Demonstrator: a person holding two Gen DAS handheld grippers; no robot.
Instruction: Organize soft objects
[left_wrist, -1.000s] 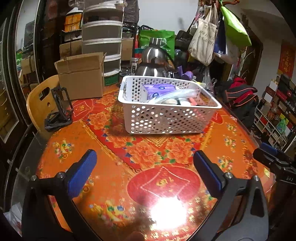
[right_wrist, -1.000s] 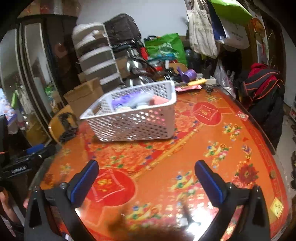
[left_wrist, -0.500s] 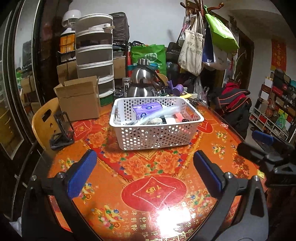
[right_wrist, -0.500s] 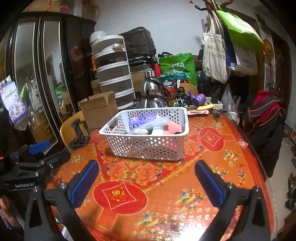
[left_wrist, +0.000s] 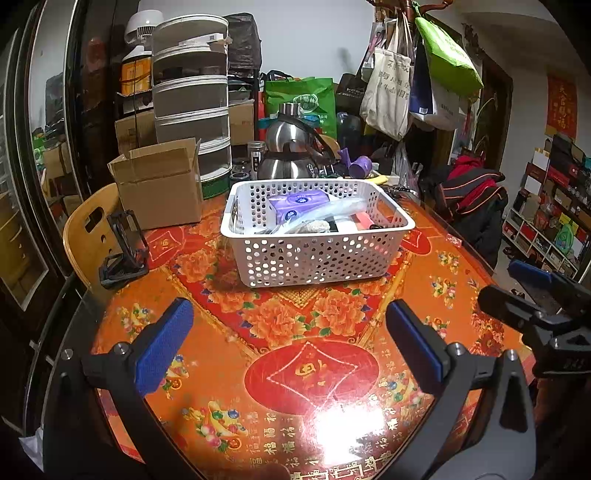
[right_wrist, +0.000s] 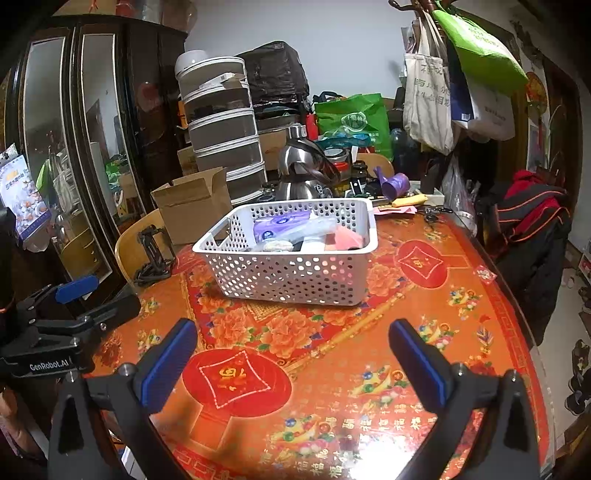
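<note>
I hold both tongs above the near edge of the round table (left_wrist: 424, 280), which carries a glossy orange cloth with red medallions and peonies. The left gripper (left_wrist: 288, 347) is spread wide and pinches nothing; the right gripper (right_wrist: 291, 363) is spread the same way, also empty. In the right wrist view the left tool shows at the lower left of the frame, and I read "GenRobot.AI" on its black body.

The white perforated basket (left_wrist: 314, 258) stands in the centre of the frame, well apart from both tongs. Inside it lie a purple tissue pack (left_wrist: 295, 206), a clear plastic bag (left_wrist: 332, 212) across it, and a pink soft piece (right_wrist: 345, 236) at the right side. The print on the purple pack is too small to read.

Along the bottom of the cloth runs a row of gold "福" characters. At the upper left of the basket stands an open cardboard box (left_wrist: 162, 184), and behind the basket a steel kettle (left_wrist: 288, 151). The writing on the canvas tote bag (left_wrist: 388, 92) at the upper right I cannot make out.
</note>
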